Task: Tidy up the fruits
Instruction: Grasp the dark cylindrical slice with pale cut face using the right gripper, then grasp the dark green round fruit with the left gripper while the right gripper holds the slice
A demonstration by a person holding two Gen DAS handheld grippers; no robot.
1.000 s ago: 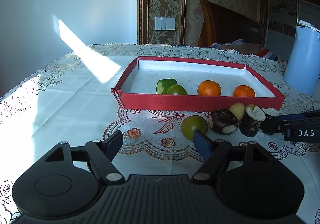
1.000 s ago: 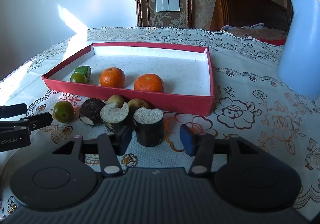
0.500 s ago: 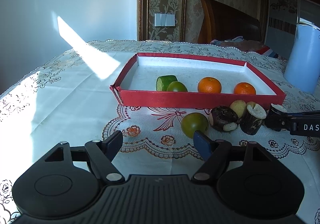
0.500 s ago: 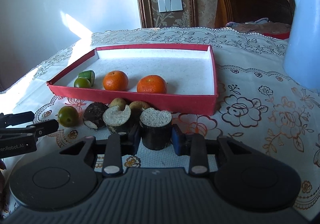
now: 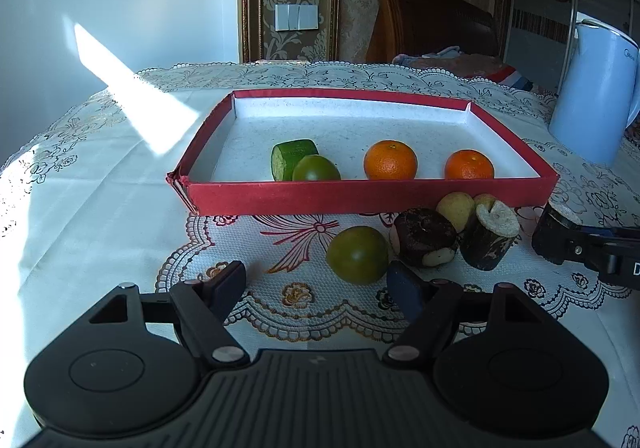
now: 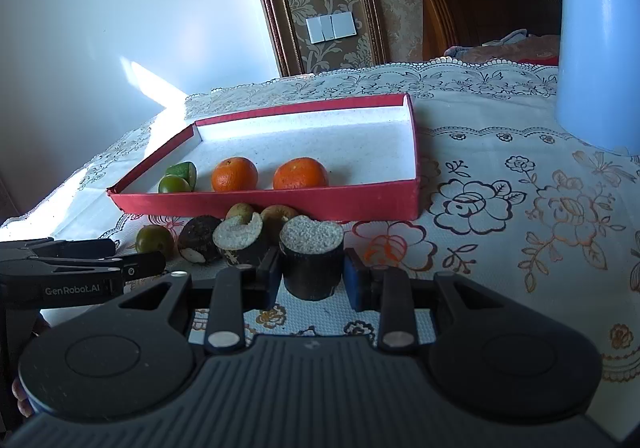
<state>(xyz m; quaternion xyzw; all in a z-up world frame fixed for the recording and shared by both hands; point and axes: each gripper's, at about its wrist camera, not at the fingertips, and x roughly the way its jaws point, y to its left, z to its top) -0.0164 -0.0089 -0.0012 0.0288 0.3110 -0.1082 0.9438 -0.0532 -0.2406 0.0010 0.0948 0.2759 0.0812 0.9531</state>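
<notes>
A red tray point(image 5: 372, 199) holds a green cut piece point(image 5: 290, 157), a green fruit point(image 5: 316, 169) and two oranges point(image 5: 390, 159). In front of it lie a green fruit point(image 5: 357, 254), two dark cut pieces point(image 5: 424, 238) and two yellowish fruits point(image 5: 456, 205). My left gripper point(image 5: 320, 288) is open, just short of the loose green fruit. My right gripper point(image 6: 312, 280) is shut on a dark cut cylinder point(image 6: 312, 260) with a pale top, lifted and tilted; it shows at the right edge of the left view point(image 5: 554, 228).
A pale blue kettle point(image 6: 596, 47) stands at the back right on the lace tablecloth point(image 6: 520, 207). A wooden chair point(image 5: 432, 23) is behind the table. The left gripper's body point(image 6: 72, 272) sits left of the loose fruits.
My right gripper closed on the dark cylinder and lifted it, tilting. My left gripper moved forward toward the loose green fruit and stayed open.
</notes>
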